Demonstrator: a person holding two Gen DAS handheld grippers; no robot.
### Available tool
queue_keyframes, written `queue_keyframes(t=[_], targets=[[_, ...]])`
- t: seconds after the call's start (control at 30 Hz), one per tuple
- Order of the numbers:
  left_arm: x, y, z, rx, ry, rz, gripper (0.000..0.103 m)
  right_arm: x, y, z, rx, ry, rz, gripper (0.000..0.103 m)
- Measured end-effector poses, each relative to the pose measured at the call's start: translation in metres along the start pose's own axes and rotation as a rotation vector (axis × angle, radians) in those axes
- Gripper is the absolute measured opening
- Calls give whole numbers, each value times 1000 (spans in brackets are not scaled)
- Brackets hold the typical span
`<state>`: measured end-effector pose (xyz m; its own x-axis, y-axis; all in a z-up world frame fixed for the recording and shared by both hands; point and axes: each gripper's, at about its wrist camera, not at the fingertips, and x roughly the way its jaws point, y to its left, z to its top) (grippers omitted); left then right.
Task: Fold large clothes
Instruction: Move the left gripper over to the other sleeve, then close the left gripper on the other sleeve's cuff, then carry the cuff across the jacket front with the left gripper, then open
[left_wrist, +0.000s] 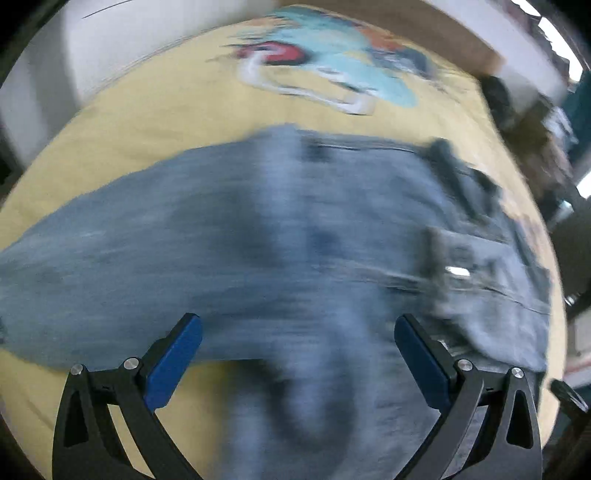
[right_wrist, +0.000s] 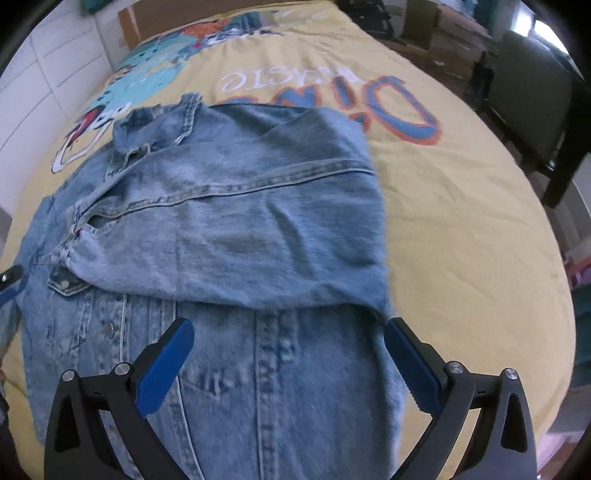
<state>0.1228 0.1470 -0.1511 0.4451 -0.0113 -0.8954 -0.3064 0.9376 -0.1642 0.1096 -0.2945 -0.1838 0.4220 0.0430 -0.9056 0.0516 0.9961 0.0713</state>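
Jacket (right_wrist: 229, 229) lies mid-bed (right_wrist: 461, 221), one side already folded over. Both grippers, left (left_wrist: 298, 363) and right (right_wrist: 289, 360), hover with fingers spread, holding nothing. Next, probably grab the sleeve at 9 o'clock

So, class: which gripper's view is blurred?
The left gripper: its view smears the jacket, while the right gripper shows crisp seams.

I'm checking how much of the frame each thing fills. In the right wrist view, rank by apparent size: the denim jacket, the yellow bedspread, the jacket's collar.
1. yellow bedspread, though the jacket hides part of it
2. denim jacket, enlarged by nearness to the camera, so nearly level with the bedspread
3. collar, clearly smallest
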Motion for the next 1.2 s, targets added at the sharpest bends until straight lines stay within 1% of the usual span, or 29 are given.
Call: queue_keyframes(t=[0.07, 0.1, 0.2, 0.27, 0.37, 0.4, 0.47, 0.57, 0.63, 0.73, 0.77, 0.8, 0.83, 0.87, 0.9, 0.93, 0.97, 1.0, 1.07, 1.1, 1.17, 1.2], targets=[[-7, 31, 3, -53, 1, 54, 102, -10, -6, -4, 1, -1, -13, 103], [-12, 52, 3, -103, -4, 69, 102, -13, -8, -5, 1, -2, -19, 103], [-26, 110, -2, -270, -20, 71, 102, -22, -12, -11, 5, -5, -34, 103], [-31, 149, -9, -385, -26, 96, 102, -25, -16, -15, 15, 1, -33, 103], [-32, 189, -17, -481, -16, 120, 102, -28, -20, -21, 35, 9, -43, 103], [-33, 197, -20, -501, -16, 132, 102, -29, -20, -22, 45, 10, -45, 103], [-35, 218, -29, -571, -15, 151, 102, -32, -20, -24, 62, 8, -39, 103], [-34, 244, -40, -687, -6, 125, 102, -37, -18, -26, 62, 2, -30, 103], [-25, 252, -43, -709, 15, 109, 102, -39, -16, -27, 54, 0, -32, 103], [-22, 254, -36, -685, 22, 138, 102, -42, -14, -27, 47, 0, -34, 103], [-21, 252, -33, -668, 17, 141, 102, -44, -13, -28, 43, -1, -31, 103], [-21, 250, -30, -661, 14, 128, 102, -45, -12, -28, 41, -3, -29, 103], [-21, 250, -28, -651, 11, 115, 99, -45, -11, -28, 36, -3, -30, 103], [-22, 248, -26, -629, 7, 110, 79, -46, -9, -29, 30, -1, -31, 102], [-24, 245, -23, -590, 6, 121, 64, -47, -8, -29, 25, 0, -30, 103], [-25, 240, -20, -555, 5, 125, 33, -47, -7, -30, 18, 0, -29, 103], [-25, 238, -20, -533, 6, 108, 10, -47, -6, -30, 7, 1, -31, 103], [-27, 235, -19, -511, 19, 81, 9, -47, -5, -30, -1, 0, -33, 103], [-29, 229, -23, -464, 14, 84, 6, -46, -4, -30, -8, 0, -40, 102], [-35, 224, -21, -437, 0, 79, 6, -45, -4, -30, -7, 0, -39, 103], [-47, 210, -12, -413, -56, 60, 5, -43, -5, -28, 1, 1, -35, 102], [-56, 199, -10, -380, -81, 52, 5, -41, -5, -28, 4, 1, -33, 102]])
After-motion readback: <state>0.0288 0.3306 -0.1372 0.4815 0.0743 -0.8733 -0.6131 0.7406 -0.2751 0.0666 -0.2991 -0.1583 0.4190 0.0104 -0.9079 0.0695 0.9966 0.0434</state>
